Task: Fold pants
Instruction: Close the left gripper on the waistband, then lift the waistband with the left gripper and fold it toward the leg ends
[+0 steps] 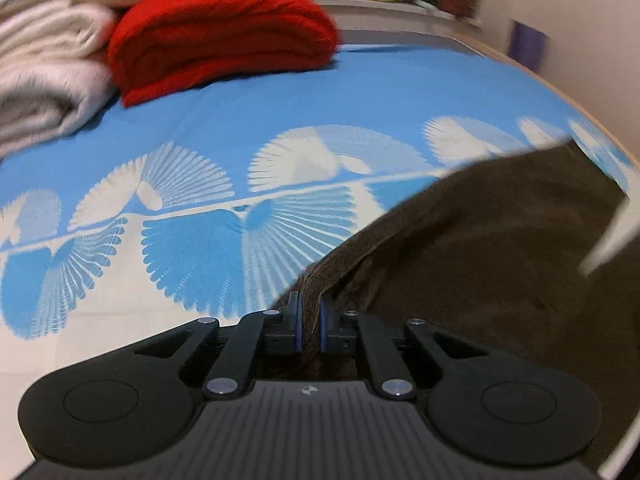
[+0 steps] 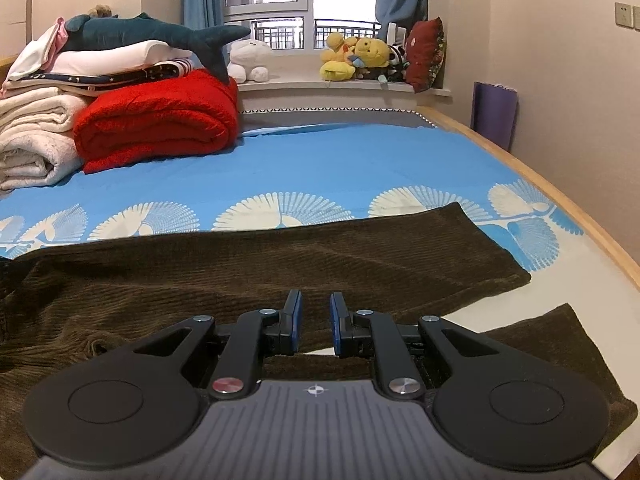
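Dark brown corduroy pants (image 2: 280,256) lie spread across the blue and white bed sheet (image 2: 320,160), with two legs running to the right. In the left wrist view my left gripper (image 1: 310,308) is shut on a raised edge of the pants (image 1: 480,240), and the cloth is pinched between its blue pads and lifted off the sheet. My right gripper (image 2: 315,312) hovers low over the near part of the pants. Its jaws stand a narrow gap apart with nothing between them.
A folded red blanket (image 2: 160,116) and stacked white blankets (image 2: 32,148) sit at the back left of the bed, with a plush shark (image 2: 152,32) on top. Plush toys (image 2: 356,58) line the window sill. The wooden bed edge (image 2: 560,196) runs along the right, with a purple bag (image 2: 494,112) beyond it.
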A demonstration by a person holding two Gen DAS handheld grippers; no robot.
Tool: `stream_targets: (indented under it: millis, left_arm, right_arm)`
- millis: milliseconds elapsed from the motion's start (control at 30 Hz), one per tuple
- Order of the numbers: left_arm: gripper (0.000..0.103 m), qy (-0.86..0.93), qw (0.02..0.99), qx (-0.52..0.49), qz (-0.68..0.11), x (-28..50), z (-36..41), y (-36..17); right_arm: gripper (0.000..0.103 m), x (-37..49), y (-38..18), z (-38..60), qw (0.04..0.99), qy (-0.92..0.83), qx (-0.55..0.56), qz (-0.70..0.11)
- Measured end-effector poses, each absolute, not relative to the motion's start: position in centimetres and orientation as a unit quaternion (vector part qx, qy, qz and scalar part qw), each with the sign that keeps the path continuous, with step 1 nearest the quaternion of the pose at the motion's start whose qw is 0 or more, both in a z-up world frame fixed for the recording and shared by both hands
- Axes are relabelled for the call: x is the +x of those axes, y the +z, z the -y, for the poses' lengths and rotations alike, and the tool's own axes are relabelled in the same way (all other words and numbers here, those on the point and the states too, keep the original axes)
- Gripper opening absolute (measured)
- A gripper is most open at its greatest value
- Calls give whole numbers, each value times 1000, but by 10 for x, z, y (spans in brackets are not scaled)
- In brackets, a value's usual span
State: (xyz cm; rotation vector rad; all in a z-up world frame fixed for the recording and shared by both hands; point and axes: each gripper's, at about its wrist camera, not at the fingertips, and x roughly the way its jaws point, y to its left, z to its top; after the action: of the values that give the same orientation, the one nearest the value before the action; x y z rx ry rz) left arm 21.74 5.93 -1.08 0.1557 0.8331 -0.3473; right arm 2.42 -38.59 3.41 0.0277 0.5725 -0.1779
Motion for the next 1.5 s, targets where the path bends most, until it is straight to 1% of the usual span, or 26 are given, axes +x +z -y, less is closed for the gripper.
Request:
stream_targets:
  millis: [100,200,333,400,467,500,533,600,667,700,800,833,867,1000,1233,1300,1400,1467,1500]
  left_arm:
    - [8,-197,892,117,-390,154,-42,5]
    - [7,-209,887,116,-396,98,-37,4]
    - [8,-198,882,73,-421,54,-36,-27]
    - [10,-188,875,75,-441,47,-34,-42]
    - [20,-178,878,74,-439,44,-34,-43]
    - [33,-174,878,52,-443,44,-40,-42]
    - [43,-176,874,23,-453,45,-47,-42]
    - [43,-190,854,-48,-482,48,-62,-43]
    - [50,-198,832,-102,-508,49,-73,-47]
    - [56,-195,821,-122,-522,50,-77,-51]
    - [59,-189,802,-134,-550,58,-76,-60]
    - [63,-187,796,-140,-559,62,-75,-64]
    - [65,-184,790,-149,-565,65,-77,-67]
    - [77,-154,780,-201,-572,80,-90,-76]
    - [77,-79,778,-313,-539,99,-124,-78]
    - [77,-75,775,-327,-536,102,-126,-77]
    - [77,-75,777,-322,-536,107,-123,-77]
    - [71,-65,780,-319,-534,108,-124,-78]
    - [61,-57,782,-316,-534,107,-126,-79]
  right_arm:
    - [15,20,31,386,953,-82,20,-290]
    - [15,12,30,386,956,-76,27,-284]
    - [15,3,21,390,954,-73,33,-288]
    - [15,1,19,392,953,-74,25,-294]
    - [16,-2,19,397,953,-75,27,-292]
    - [16,-4,19,400,953,-76,31,-293]
    - [16,-5,19,402,952,-77,35,-293]
    - [17,-7,19,407,952,-79,41,-292]
    - [17,-9,19,410,952,-82,42,-292]
    - [17,-11,18,412,952,-82,43,-291]
    - [21,-15,19,414,954,-81,43,-287]
    - [23,-16,19,413,954,-81,43,-286]
    - [24,-16,19,413,954,-81,42,-286]
    - [25,-13,18,409,953,-82,40,-288]
    - [27,-11,16,405,953,-80,31,-290]
    - [27,-11,16,407,953,-81,30,-291]
    - [27,-8,15,408,952,-85,36,-293]
    - [27,-5,15,409,951,-85,42,-294]
    - [27,-4,15,409,951,-85,45,-294]
